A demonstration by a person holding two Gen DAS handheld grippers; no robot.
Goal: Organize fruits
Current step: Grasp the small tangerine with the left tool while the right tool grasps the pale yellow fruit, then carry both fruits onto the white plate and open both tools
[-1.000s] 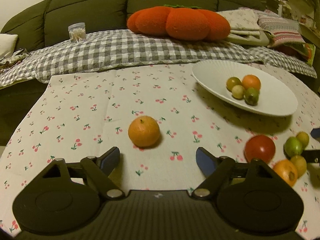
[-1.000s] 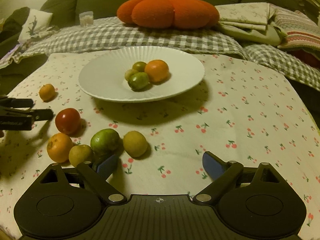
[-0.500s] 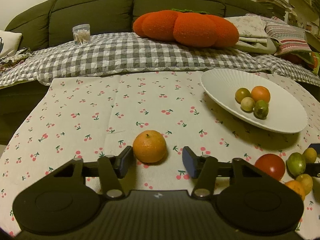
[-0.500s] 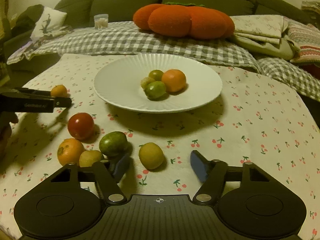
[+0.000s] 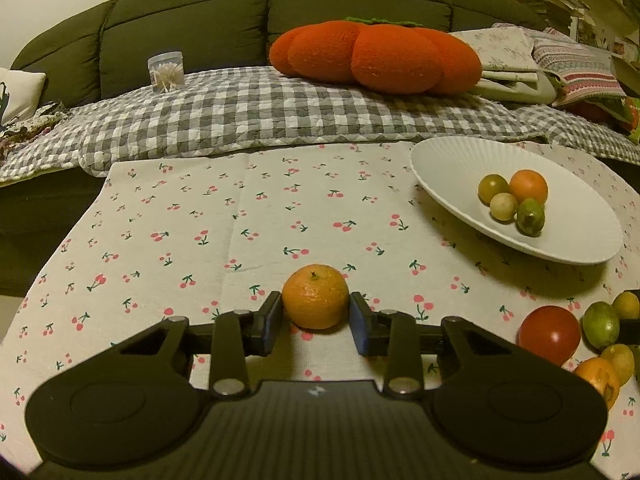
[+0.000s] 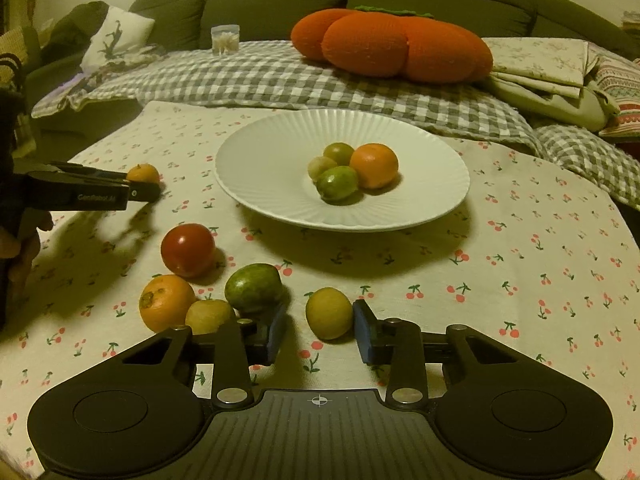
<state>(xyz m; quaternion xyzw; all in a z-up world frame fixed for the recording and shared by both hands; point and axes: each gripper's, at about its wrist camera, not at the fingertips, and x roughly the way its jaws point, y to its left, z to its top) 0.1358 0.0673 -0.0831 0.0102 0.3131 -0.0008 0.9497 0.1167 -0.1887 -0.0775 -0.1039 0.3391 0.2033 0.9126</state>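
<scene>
Both tongs closing, grasp step
Left tongs (image 5: 316, 312) clamp mandarin (image 5: 315, 302); right tongs (image 6: 320, 330) not yet gripping yellow fruit (image 6: 329, 313); next lift to plate (image 6: 256, 168).

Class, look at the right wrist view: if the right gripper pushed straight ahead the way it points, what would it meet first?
The right gripper, closing, would meet the small yellow-green fruit between its fingers first. Beyond it lies cherry-print tablecloth, then probably the white plate; depth is unclear.

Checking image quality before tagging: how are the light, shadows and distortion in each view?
Left wrist view: dim yellowish light, sharp focus, fisheye bends the tablecloth edges, dark vignette corners. Right wrist view: same warm cast, hard shadow under the plate, the left gripper throws a long shadow over the cloth.
</scene>
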